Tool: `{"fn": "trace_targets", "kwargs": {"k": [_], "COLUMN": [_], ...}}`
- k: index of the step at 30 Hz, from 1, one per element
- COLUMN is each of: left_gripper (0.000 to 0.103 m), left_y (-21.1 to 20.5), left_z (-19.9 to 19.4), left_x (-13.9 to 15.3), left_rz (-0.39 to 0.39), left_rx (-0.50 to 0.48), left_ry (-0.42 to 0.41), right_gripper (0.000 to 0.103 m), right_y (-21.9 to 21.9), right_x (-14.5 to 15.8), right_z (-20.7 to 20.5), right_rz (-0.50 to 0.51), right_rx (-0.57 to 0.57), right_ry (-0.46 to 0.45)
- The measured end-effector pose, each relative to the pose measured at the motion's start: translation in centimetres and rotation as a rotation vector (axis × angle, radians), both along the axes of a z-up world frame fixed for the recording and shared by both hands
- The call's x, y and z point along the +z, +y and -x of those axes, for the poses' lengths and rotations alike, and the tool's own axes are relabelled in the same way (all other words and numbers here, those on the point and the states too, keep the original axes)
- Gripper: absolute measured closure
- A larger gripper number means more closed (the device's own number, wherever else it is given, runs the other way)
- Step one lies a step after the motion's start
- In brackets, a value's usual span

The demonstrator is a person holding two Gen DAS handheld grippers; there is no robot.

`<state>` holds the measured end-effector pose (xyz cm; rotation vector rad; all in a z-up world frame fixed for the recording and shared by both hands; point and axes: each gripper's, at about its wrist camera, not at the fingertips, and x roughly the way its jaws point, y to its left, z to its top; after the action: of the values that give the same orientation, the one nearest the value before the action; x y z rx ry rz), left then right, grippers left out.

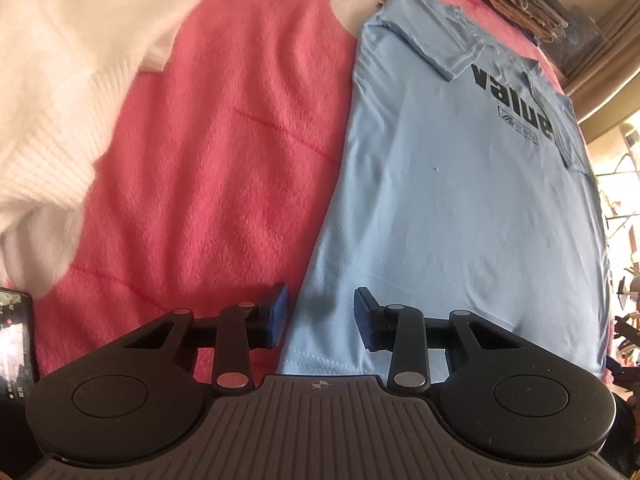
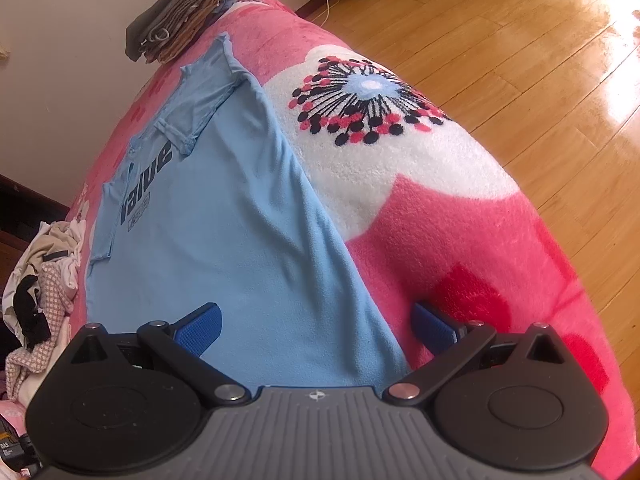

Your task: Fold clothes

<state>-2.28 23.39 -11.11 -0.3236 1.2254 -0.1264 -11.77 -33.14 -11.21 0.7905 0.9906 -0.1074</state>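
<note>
A light blue T-shirt (image 1: 460,200) printed "value" lies flat on a pink blanket (image 1: 220,140), both sleeves folded inward over the chest. My left gripper (image 1: 320,316) hangs over the shirt's lower left corner by the hem. Its blue pads stand apart, one over the blanket and one over the cloth, and they pinch nothing. In the right wrist view the same T-shirt (image 2: 208,220) runs away from me. My right gripper (image 2: 316,328) is wide open and straddles the shirt's lower right side edge, with its right pad over the blanket (image 2: 460,240).
A white knit sweater (image 1: 60,100) lies left of the shirt. A stack of folded clothes (image 2: 176,16) sits beyond the collar. A loose clothes pile (image 2: 44,280) is at the far left, and a phone (image 1: 14,344) lies near the edge. Wooden floor (image 2: 540,60) lies beyond the bed's right side.
</note>
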Motion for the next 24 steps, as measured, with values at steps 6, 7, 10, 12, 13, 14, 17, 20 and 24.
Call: {"fn": "trace_targets", "kwargs": {"k": [6,7,10,12,13,14,17,20,24], "left_gripper": [0.067,0.067,0.067,0.067,0.067,0.067,0.067,0.067,0.067], "left_y": [-0.7,-0.8,-0.8,-0.8,-0.9,-0.9,-0.8,0.1,0.7], "left_z": [0.1,0.2,0.5,0.6,0.6,0.6,0.8,1.0,0.8], "left_x": [-0.3,-0.3,-0.4,-0.5,-0.7,-0.8,-0.8,-0.7,-1.0], "left_rz": [-0.012,-0.014,-0.007,0.003,0.008,0.012,0.014,0.051,0.088], "left_rx": [-0.028,-0.033,-0.045,-0.053,-0.06,-0.066,-0.045,0.018,0.052], "left_ry": [0.044,0.05,0.065,0.084,0.101,0.12,0.119,0.096,0.109], "right_gripper": [0.0,0.0,0.0,0.0,0.0,0.0,0.0,0.0,0.007], "right_y": [-0.2,-0.2,-0.3,-0.5,-0.6,-0.6,-0.7,-1.0,-1.7], "right_x": [-0.1,-0.1,-0.2,-0.3,-0.3,-0.3,-0.3,-0.4,-0.6], "right_z": [0.3,0.3,0.3,0.4,0.4,0.4,0.5,1.0,1.7], "right_rz": [-0.02,-0.022,-0.033,-0.042,-0.045,-0.047,-0.052,-0.079,-0.114], "right_rx": [-0.012,-0.013,-0.017,-0.021,-0.022,-0.023,-0.023,-0.049,-0.1], "right_ry": [-0.01,-0.011,-0.016,-0.02,-0.021,-0.022,-0.028,-0.048,-0.06]}}
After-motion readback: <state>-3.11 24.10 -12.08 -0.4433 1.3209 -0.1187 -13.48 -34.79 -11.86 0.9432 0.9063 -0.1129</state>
